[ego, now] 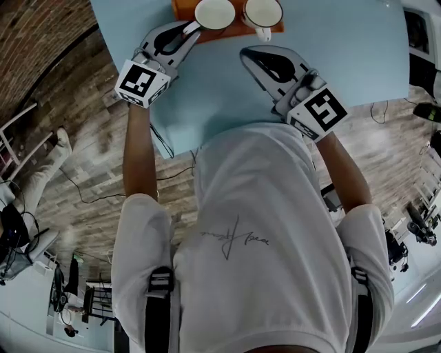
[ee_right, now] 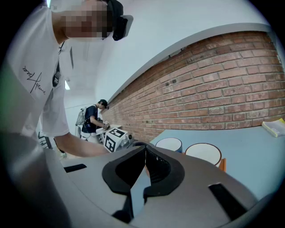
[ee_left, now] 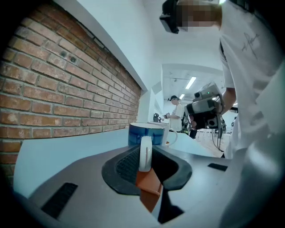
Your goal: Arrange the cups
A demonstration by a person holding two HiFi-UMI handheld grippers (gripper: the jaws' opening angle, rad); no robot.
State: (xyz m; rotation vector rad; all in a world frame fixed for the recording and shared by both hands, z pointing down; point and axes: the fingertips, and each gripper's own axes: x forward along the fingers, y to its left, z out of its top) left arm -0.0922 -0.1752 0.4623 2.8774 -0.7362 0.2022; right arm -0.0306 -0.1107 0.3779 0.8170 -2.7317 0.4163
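Table [ego: 358,55]: pale blue, filling the top of the head view, with wood-pattern floor showing below it.
Orange tray [ego: 182,8]: at the top edge of the head view, just left of centre, lying on the table.
Blue cup [ee_left: 144,133]: blue outside and white inside, standing upright on the tray. It is the left one of the pair in the head view. Its white handle [ee_left: 145,153] points back toward the person.
Second cup [ego: 262,10]: just right of the blue cup and very close to it, whether touching I cannot tell. It is white inside with a dark rim, upright, and its handle points down in the frame.
Left gripper [ego: 193,27]: upper left of the head view, angled up and to the right, with its tips at the blue cup. In its own view the jaws are clamped on the cup's handle, which stands upright between the two pads with the tray's orange edge right below.
Right gripper [ego: 249,54]: upper centre-right of the head view, over bare table just below the second cup and clear of it. Its jaws are pressed together with nothing between them.
Brick wall [ee_right: 213,93]: behind the table, running across the right gripper view.
Bystander [ee_right: 94,116]: in dark clothes, small and far off at centre left of the right gripper view.
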